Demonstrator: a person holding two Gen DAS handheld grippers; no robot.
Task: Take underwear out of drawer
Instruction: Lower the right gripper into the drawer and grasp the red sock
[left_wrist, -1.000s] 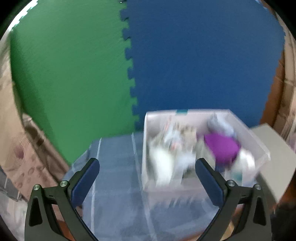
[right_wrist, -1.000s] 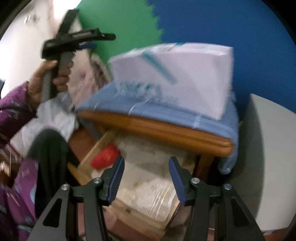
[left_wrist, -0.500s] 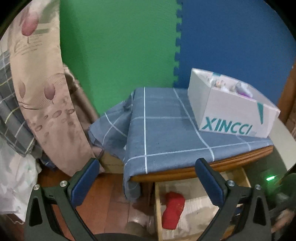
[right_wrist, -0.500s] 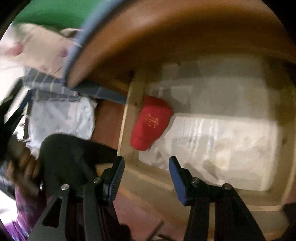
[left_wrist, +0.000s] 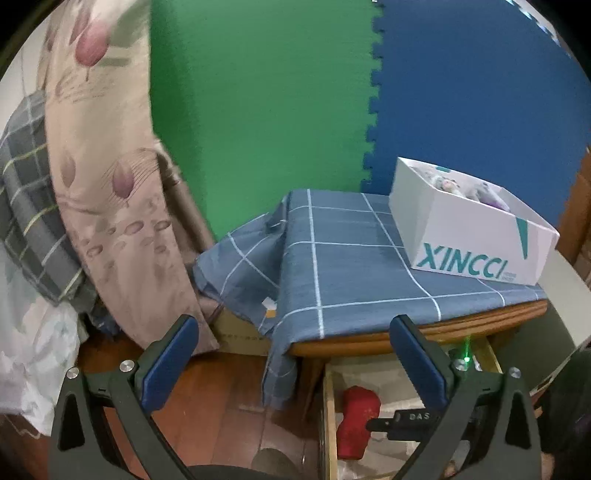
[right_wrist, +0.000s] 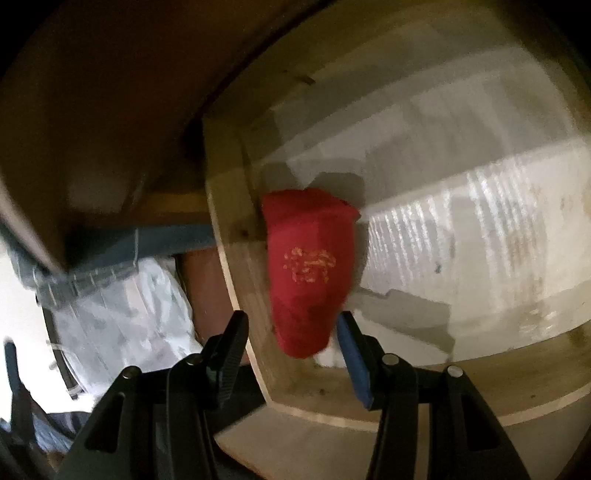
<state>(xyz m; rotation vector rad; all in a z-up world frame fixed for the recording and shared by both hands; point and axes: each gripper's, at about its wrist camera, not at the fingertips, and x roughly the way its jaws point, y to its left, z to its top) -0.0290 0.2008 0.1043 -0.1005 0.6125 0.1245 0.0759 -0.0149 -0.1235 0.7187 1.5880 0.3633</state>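
The red underwear (right_wrist: 308, 269), folded into a small bundle with a yellow print on top, lies in the open wooden drawer (right_wrist: 236, 236), pushed up against the drawer's left side wall on a pale paper lining (right_wrist: 461, 236) that covers the drawer bottom. The right gripper (right_wrist: 291, 328) points down into the drawer with its fingers spread apart: the near end of the underwear sits in the gap between them, the blue-padded finger just beside its right edge and the other finger out over the drawer's side wall, neither one visibly pressing the cloth. In the left wrist view the same underwear (left_wrist: 356, 421) shows low in the drawer (left_wrist: 328, 413), with a black finger of the right gripper (left_wrist: 400, 424) reaching to its right side. The left gripper (left_wrist: 291, 349) hangs well apart from the drawer, its blue-padded fingers spread wide with nothing between them. Above the drawer is the rounded wooden edge of a table (left_wrist: 424, 334) covered by a blue checked cloth (left_wrist: 351, 266); a white box (left_wrist: 476, 240) with teal lettering stands on the cloth at the right. Behind are green (left_wrist: 258, 110) and blue foam mats (left_wrist: 472, 92), and at left a beige flowered cloth (left_wrist: 110, 184) hangs over a reddish wood floor (left_wrist: 221, 398).
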